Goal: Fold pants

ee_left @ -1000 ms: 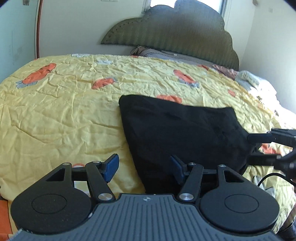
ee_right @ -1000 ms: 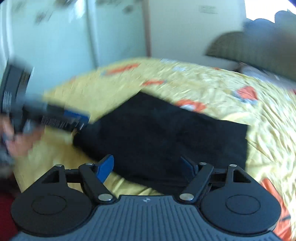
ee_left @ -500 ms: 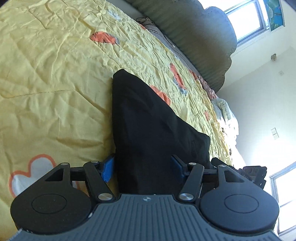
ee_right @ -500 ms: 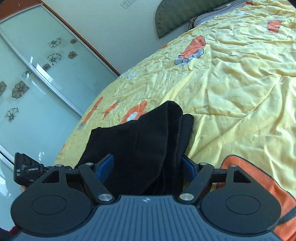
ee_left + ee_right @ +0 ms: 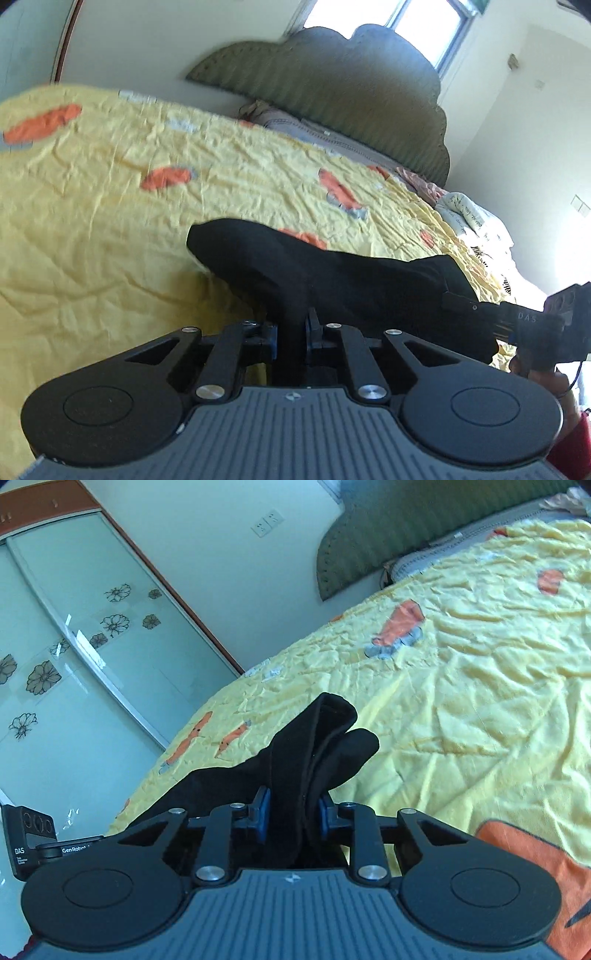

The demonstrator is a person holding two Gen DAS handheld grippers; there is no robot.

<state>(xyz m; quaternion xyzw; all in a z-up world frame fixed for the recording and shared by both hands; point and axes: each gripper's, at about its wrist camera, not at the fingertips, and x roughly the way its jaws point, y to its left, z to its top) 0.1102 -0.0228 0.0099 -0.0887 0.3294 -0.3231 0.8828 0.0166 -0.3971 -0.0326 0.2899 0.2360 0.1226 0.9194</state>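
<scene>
Now, with your left gripper (image 5: 291, 334) and right gripper (image 5: 291, 818) closing on the black pants (image 5: 332, 280), lift both edges evenly.

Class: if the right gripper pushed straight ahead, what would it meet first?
The black pants, already bunched between its closing jaws. Beyond them, probably the yellow bedspread; depth is unclear.

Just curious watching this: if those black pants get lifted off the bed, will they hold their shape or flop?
Probably flop: the black pants already bunch where the left gripper is closing on them. They sag between both grips, so likely light and not slippery in the closing right gripper.
</scene>
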